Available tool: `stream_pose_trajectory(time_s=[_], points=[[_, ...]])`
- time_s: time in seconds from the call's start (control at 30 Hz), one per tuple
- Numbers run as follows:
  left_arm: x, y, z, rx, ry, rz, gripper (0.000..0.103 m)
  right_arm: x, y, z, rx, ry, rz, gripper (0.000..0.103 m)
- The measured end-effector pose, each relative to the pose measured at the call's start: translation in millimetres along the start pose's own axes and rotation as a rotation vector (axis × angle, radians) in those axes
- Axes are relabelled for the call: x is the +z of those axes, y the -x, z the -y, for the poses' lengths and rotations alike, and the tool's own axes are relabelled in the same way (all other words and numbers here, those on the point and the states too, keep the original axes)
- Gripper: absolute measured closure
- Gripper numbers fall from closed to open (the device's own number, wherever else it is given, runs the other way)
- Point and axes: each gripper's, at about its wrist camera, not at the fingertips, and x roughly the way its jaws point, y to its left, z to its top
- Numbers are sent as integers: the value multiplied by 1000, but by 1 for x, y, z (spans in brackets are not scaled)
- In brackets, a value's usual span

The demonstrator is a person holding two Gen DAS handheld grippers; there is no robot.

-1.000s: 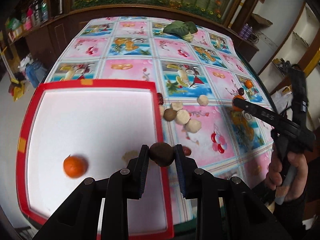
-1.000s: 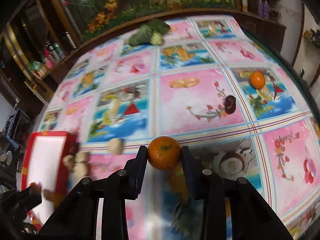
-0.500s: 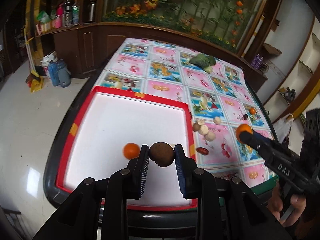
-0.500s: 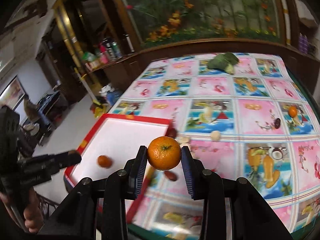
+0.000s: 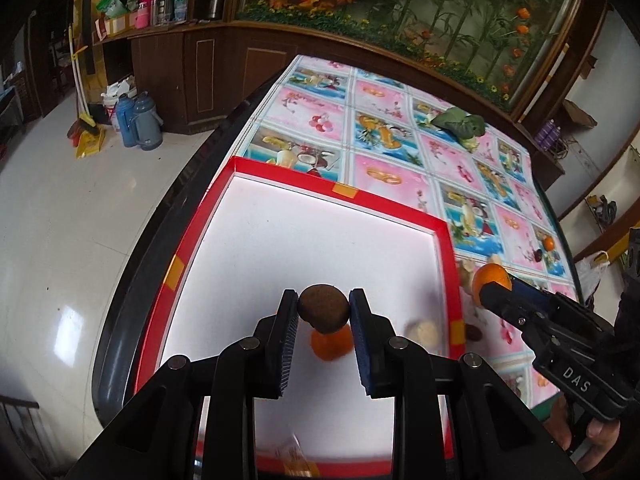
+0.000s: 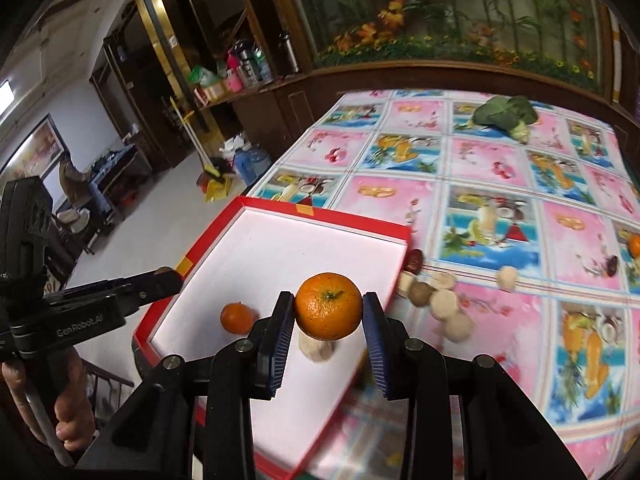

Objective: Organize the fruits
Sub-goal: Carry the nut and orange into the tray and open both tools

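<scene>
My left gripper [image 5: 323, 314] is shut on a brown round fruit [image 5: 322, 309] and holds it above the red-rimmed white tray [image 5: 384, 202]. A small orange [image 5: 331, 345] and a pale fruit [image 5: 425, 330] lie in the tray. My right gripper [image 6: 328, 308] is shut on an orange [image 6: 328, 306] above the tray's right part [image 6: 332, 220]; it also shows in the left wrist view [image 5: 491, 280]. In the right wrist view the small orange [image 6: 238, 317] and pale fruit [image 6: 316, 350] sit in the tray.
Several pale and brown fruits [image 6: 438, 300] and a dark red one [image 6: 415, 260] lie on the patterned tablecloth right of the tray. An orange [image 6: 635, 246] and a dark fruit [image 6: 611, 266] lie far right. Green leaves [image 6: 506, 114] lie at the back. The table edge [image 5: 160, 240] drops to the floor at left.
Both grippers have moved left over the tray with their fruits still held. The views swung toward the tray's left side and the floor.
</scene>
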Motion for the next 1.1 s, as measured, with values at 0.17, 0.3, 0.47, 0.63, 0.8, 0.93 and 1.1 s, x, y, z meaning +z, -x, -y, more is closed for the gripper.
stream_pose_trajectory(time_s=[0.17, 0.3, 0.47, 0.63, 0.8, 0.93, 1.1], points=[[22, -46, -9, 26, -4, -45, 78, 13, -47, 1, -23, 12, -51, 68], [33, -75, -9, 31, -17, -75, 78, 16, -79, 6, -47, 9, -92, 68], [39, -102, -5, 68, -51, -100, 78, 13, -97, 5, -68, 30, -121, 68], [36, -118, -3, 84, -58, -101, 77, 9, -101, 0, -82, 73, -118, 67], [35, -118, -4, 71, -35, -95, 63, 9, -105, 10, -18, 18, -136, 64], [32, -97, -5, 62, -25, -58, 51, 16, -79, 21, 52, -47, -99, 59], [18, -57, 23, 22, -66, 0, 46, 13, -15, 48, 55, -123, 7, 47]])
